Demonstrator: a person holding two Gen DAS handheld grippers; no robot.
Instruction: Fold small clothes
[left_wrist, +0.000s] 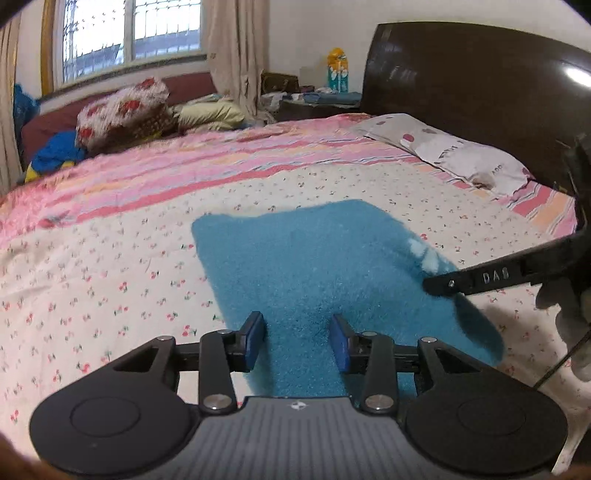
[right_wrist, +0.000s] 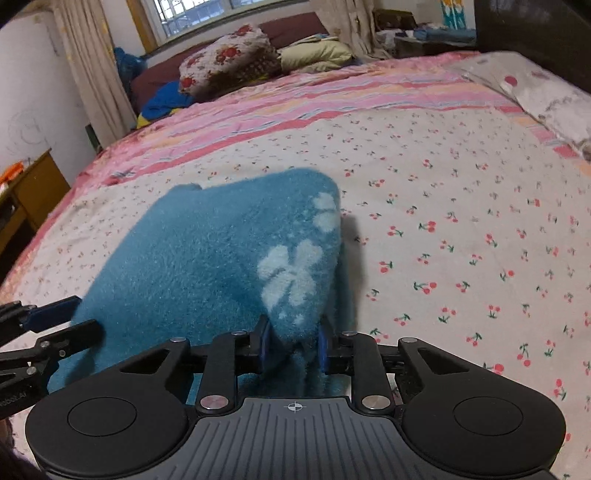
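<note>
A small blue fleece garment (left_wrist: 314, 266) with pale flower prints lies on the cherry-print bedsheet (left_wrist: 92, 280). My left gripper (left_wrist: 298, 341) is open and empty, with its blue pads either side of the garment's near edge. My right gripper (right_wrist: 293, 349) is shut on a lifted fold of the garment (right_wrist: 221, 254) and holds its right edge up off the bed. In the left wrist view the right gripper's finger (left_wrist: 476, 278) reaches in from the right at the garment's edge. In the right wrist view the left gripper (right_wrist: 55, 321) shows at the left edge.
A pink striped blanket (left_wrist: 184, 166) covers the far half of the bed. Pillows (left_wrist: 125, 110) and folded bedding lie by the window. A spotted pillow (left_wrist: 454, 151) rests against the dark headboard (left_wrist: 480, 85). A wooden cabinet (right_wrist: 29, 192) stands left of the bed.
</note>
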